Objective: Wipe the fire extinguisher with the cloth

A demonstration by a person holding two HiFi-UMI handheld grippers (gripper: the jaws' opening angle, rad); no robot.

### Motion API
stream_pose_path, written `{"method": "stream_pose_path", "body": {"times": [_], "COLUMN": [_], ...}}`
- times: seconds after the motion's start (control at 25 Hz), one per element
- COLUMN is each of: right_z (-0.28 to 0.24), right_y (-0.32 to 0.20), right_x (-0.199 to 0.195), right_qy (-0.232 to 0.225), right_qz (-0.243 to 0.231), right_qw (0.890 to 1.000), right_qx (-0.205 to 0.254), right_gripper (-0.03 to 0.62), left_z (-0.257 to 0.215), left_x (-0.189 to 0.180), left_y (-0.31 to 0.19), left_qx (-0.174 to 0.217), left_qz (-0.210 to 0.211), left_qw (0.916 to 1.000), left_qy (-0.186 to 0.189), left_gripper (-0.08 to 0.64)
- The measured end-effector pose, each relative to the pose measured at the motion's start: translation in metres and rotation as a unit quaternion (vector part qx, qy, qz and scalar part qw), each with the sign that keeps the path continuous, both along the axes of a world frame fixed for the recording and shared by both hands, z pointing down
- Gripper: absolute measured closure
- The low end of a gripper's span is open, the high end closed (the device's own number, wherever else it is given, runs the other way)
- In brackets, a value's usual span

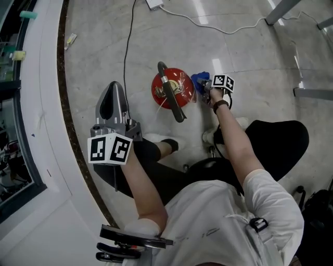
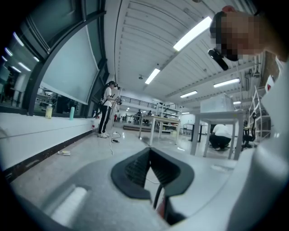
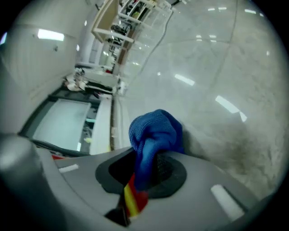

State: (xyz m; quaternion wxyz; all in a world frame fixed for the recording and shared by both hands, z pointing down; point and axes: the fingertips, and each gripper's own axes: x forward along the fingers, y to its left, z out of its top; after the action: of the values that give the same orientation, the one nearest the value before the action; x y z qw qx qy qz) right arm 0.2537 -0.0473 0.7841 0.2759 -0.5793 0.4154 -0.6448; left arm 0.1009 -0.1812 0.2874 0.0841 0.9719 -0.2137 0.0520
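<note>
A red fire extinguisher (image 1: 182,83) with a black handle stands on the pale floor in front of the seated person, seen from above in the head view. My right gripper (image 1: 206,89) is low at its right side, shut on a bunched blue cloth (image 1: 200,79). In the right gripper view the cloth (image 3: 156,133) bulges out beyond the right gripper (image 3: 146,168), and a red and yellow patch shows just below the jaws. My left gripper (image 1: 113,96) is held up to the left of the extinguisher, apart from it. Seen from its own camera, the left gripper (image 2: 151,155) is shut and holds nothing.
A curved white ledge (image 1: 47,104) with a dark strip runs along the left. A black cable (image 1: 127,47) and a white cable (image 1: 218,26) lie on the floor. Metal table legs (image 1: 281,11) stand at the back right. Farther off are tables (image 2: 158,124) and a standing person (image 2: 107,110).
</note>
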Motion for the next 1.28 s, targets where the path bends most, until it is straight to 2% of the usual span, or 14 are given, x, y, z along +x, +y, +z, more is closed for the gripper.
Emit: {"method": "stream_pose_path", "body": {"times": [0.08,0.12,0.2,0.28,0.4,0.44,0.48,0.56,0.72,0.84,0.88,1.08,1.2,1.28], "right_z": [-0.085,-0.142,-0.255,-0.345,-0.428,-0.437,-0.436,-0.412,-0.350,-0.246,-0.208,-0.040,0.023,0.041], "right_y": [-0.019,-0.027,-0.035,-0.034,-0.037,-0.041,-0.044,-0.050,-0.047,-0.041,-0.038,-0.013,0.003,0.004], "right_x": [0.022,0.030,0.035,0.030,-0.005,-0.020,-0.033,-0.043,-0.014,-0.010,-0.012,-0.015,-0.018,-0.018], "right_qy": [-0.012,-0.017,-0.007,0.034,0.064,0.069,0.077,0.086,0.037,0.013,-0.006,-0.071,-0.060,-0.040], "right_qz": [0.018,0.023,0.020,-0.013,-0.101,-0.134,-0.163,-0.187,-0.102,-0.091,-0.085,-0.015,0.003,-0.022], "right_qw": [0.993,0.984,0.960,0.934,0.896,0.890,0.890,0.902,0.930,0.966,0.974,0.993,0.998,0.999], "right_qx": [0.112,0.174,0.278,0.355,0.428,0.430,0.419,0.381,0.351,0.240,0.211,0.098,0.033,0.015], "right_gripper": [0.528,0.528,0.525,0.525,0.525,0.525,0.525,0.525,0.526,0.526,0.528,0.526,0.526,0.526], "left_z": [-0.006,-0.010,-0.020,-0.031,-0.042,-0.043,-0.044,-0.041,-0.035,-0.030,-0.028,-0.008,0.006,0.012], "left_x": [0.005,0.008,0.013,0.018,0.024,0.024,0.025,0.025,0.020,0.013,0.010,-0.004,-0.009,-0.009], "left_y": [-0.003,-0.005,-0.010,-0.012,-0.012,-0.012,-0.011,-0.009,-0.006,-0.009,-0.010,-0.018,-0.021,-0.023], "left_qx": [0.000,0.000,0.005,0.010,0.013,0.013,0.012,0.010,0.005,0.005,0.006,0.000,-0.007,-0.010], "left_qz": [0.003,0.004,0.006,0.010,0.017,0.017,0.017,0.016,0.017,0.010,0.006,-0.009,-0.015,-0.017], "left_qw": [0.9999,0.9999,0.9996,0.9990,0.9980,0.9979,0.9978,0.9979,0.9983,0.9989,0.9992,0.9999,0.9999,0.9998], "left_qy": [0.011,0.016,0.028,0.043,0.059,0.061,0.062,0.062,0.055,0.045,0.040,0.013,-0.003,-0.008], "left_gripper": [0.560,0.560,0.560,0.560,0.560,0.560,0.560,0.560,0.560,0.560,0.560,0.560,0.560,0.560]}}
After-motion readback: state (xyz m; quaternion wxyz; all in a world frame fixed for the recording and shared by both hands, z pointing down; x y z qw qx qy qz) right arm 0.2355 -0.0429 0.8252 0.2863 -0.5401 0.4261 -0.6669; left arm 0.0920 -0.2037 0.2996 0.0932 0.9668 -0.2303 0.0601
